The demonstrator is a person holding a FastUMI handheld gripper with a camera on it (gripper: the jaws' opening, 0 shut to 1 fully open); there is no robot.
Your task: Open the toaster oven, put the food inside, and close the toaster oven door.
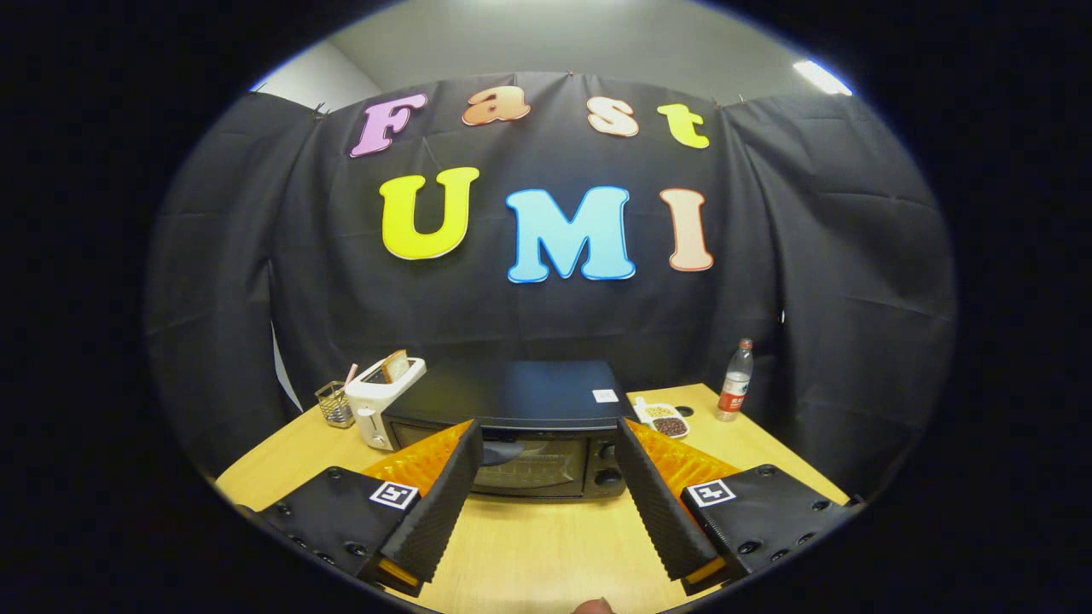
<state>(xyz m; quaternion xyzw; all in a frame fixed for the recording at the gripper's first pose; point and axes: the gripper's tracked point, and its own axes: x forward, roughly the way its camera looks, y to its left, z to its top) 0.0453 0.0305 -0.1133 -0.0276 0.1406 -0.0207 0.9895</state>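
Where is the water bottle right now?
The bottle stands at the table's far right corner, right of the snack tray and beyond the open fingers.

Black cloth wall (546, 315) behind a wooden table (546, 537) (ceiling light (821, 77) on).

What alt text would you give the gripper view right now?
The gripper hangs with its jaws wide open and holding nothing, facing a black toaster oven with its door closed, on a wooden table. A white toaster stands beside the oven on one side, a snack dish and a bottle on the other.
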